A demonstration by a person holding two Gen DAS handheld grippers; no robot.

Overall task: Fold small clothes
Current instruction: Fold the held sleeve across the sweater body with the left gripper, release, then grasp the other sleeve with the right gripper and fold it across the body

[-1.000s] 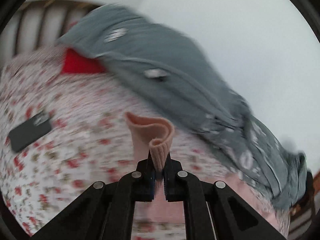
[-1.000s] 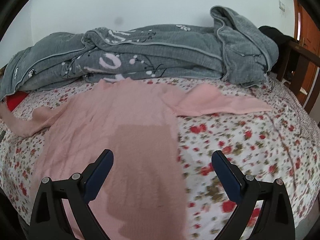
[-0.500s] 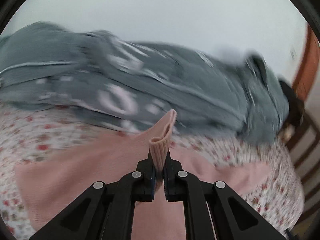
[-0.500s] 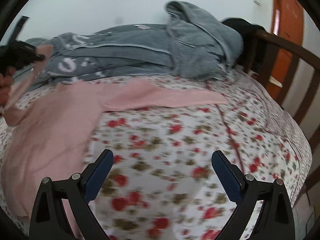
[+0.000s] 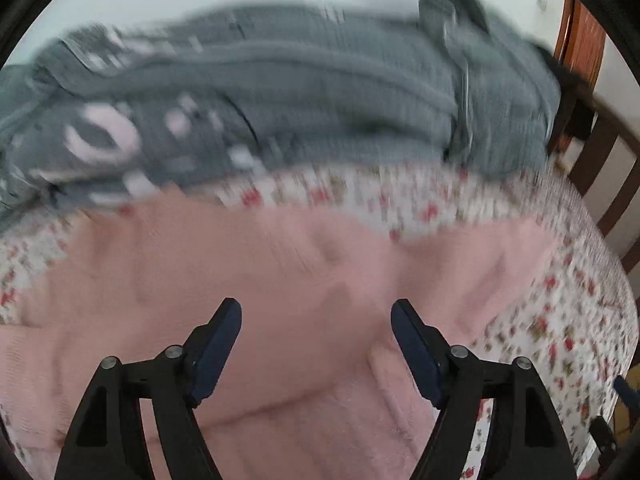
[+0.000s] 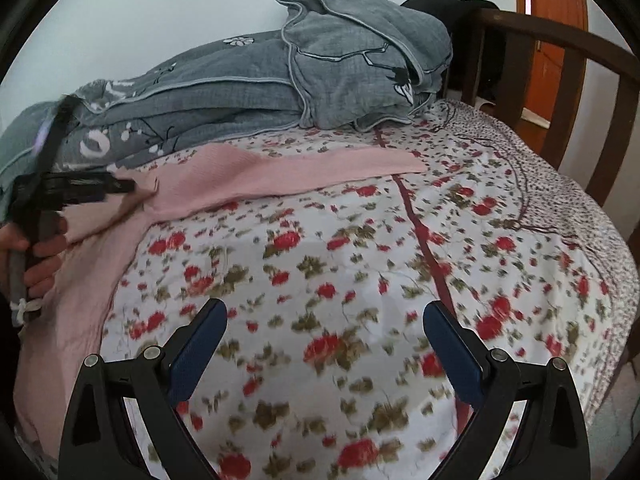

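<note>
Left wrist view shows your left tool (image 5: 316, 322) with its 2 fingers spread wide and nothing between them, hanging above the pink sweater (image 5: 248, 280), which fills the lower and middle part of that frame. The picture is blurred, so fine detail of the knit is hard to read. Across the top of the frame lies the grey blanket (image 5: 300, 108), and a strip of the floral bedsheet (image 5: 552, 320) shows between blanket and sweater and down the right side.

From the right wrist view, your right tool (image 6: 325, 330) is also wide open and empty, over bare bedsheet (image 6: 360, 264) in the lower middle of the frame. The sweater (image 6: 280, 180) lies along the left edge, with 1 sleeve stretched flat toward the centre right, just below the blanket (image 6: 320, 76). At the left edge your left hand (image 6: 38, 256) grips the other tool (image 6: 86, 188) close above the sweater's body. A dark wooden bed frame (image 6: 624, 92) curves down the right side, with an orange door (image 6: 556, 40) behind it in the upper right.
</note>
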